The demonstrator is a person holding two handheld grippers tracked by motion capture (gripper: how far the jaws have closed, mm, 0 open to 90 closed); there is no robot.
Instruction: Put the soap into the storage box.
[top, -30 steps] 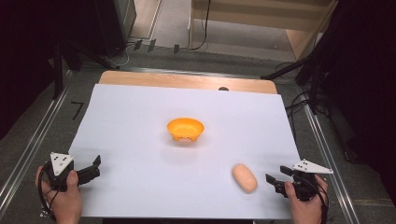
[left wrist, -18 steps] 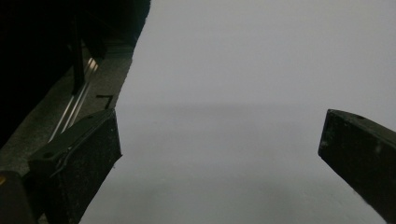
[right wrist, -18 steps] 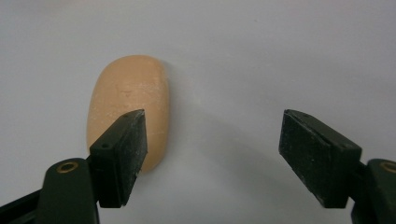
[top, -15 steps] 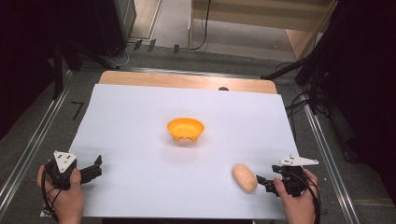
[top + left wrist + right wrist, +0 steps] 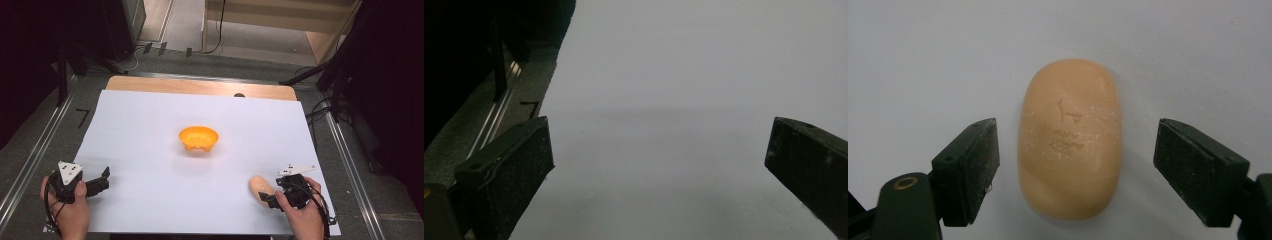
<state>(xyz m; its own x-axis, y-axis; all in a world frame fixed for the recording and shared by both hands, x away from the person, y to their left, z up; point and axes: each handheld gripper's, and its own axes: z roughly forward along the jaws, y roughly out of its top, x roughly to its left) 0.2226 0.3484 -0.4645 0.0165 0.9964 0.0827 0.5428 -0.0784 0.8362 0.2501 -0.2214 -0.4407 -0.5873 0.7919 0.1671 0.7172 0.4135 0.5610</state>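
1. The bar of soap (image 5: 1069,140), a peach-tan oval with faint marks pressed into its top face, lies flat on the white sheet (image 5: 150,130) near the front right part of the counter (image 5: 200,86).
2. In the right gripper view the soap sits lengthwise between the two black jaws, with a strip of white sheet showing on each side of it, so neither pad touches it.
3. The right tool (image 5: 264,197) stands about half open; its jaws have just been opening, and the soap is between them but not gripped.
4. In the high view the right tool comes at the soap from the right, held low in the person's right hand (image 5: 300,212), with its grey three-cornered plate on top and its cable trailing toward the front edge.
5. The orange bowl (image 5: 199,138) stands upright near the middle of the sheet, well apart from the soap, farther back and to the left of it.
6. The left tool (image 5: 102,181) rests at the front left of the sheet in the person's left hand (image 5: 70,210), well apart from both soap and bowl.
7. In the left gripper view its jaws stand wide, with bare white sheet between them.
8. A strip of bare wood shows along the counter's far edge, beyond the sheet.
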